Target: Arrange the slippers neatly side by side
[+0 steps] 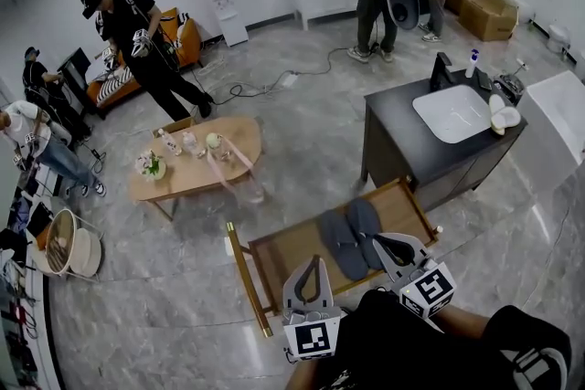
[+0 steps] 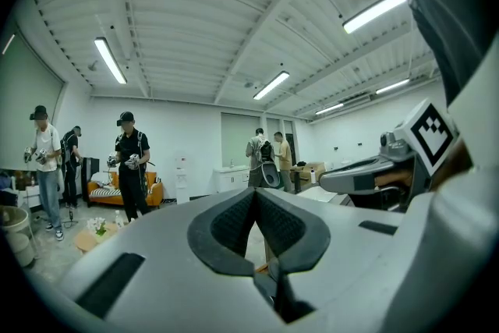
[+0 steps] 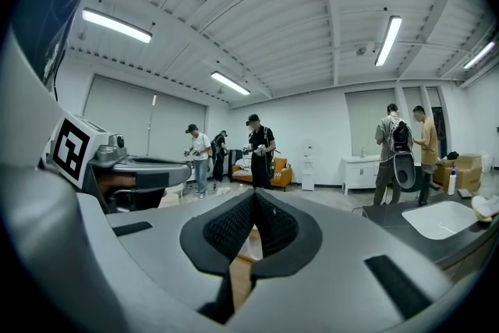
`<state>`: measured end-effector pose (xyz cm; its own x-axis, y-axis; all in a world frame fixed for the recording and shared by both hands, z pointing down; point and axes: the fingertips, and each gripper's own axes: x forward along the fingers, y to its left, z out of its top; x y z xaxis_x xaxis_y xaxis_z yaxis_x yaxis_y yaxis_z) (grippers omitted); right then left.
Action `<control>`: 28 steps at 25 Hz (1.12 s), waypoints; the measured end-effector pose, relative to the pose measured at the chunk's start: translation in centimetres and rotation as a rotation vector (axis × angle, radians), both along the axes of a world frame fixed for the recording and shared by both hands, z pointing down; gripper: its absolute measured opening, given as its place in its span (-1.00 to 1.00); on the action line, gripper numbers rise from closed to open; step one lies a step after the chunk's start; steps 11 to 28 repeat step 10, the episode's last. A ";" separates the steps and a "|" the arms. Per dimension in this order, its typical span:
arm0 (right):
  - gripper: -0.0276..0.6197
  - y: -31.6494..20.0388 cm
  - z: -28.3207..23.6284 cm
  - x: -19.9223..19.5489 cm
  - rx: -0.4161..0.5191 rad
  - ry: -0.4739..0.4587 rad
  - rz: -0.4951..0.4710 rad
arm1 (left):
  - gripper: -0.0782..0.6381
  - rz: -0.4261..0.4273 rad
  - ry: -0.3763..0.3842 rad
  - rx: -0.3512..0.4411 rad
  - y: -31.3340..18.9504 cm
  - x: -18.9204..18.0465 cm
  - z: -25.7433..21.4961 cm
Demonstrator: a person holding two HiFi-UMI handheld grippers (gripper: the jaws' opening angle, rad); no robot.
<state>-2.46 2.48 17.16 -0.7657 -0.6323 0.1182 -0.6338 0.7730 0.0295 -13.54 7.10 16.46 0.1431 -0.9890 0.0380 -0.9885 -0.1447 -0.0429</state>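
Two dark grey slippers [image 1: 350,237] lie close together, side by side, on a low wooden rack [image 1: 283,249] in the head view. My left gripper [image 1: 313,259] hovers near the rack's front edge, left of the slippers, jaws shut and empty. My right gripper [image 1: 380,240] is held just right of the slippers, also shut with nothing in it. In the left gripper view the left gripper [image 2: 256,193] shows its pads pressed together, with the right gripper [image 2: 366,179] beside it. In the right gripper view the right gripper [image 3: 253,196] is closed too. No slipper shows in either gripper view.
An oval wooden coffee table [image 1: 239,134] with bottles and flowers stands beyond the rack on the left. A dark vanity [image 1: 393,119] with a white sink [image 1: 453,112] stands at right. Several people stand around the room. A cable [image 1: 274,82] runs over the floor.
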 end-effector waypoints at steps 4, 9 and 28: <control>-0.92 0.0 -0.1 -0.2 0.007 0.003 -0.004 | -0.78 0.004 -0.010 0.004 -0.1 0.0 0.0; -0.92 -0.2 0.0 -0.2 0.011 0.011 -0.005 | -0.78 0.007 -0.006 0.003 -0.3 0.1 0.0; -0.92 -0.2 0.0 -0.2 0.012 0.013 -0.005 | -0.78 0.006 -0.008 0.002 -0.4 0.1 0.0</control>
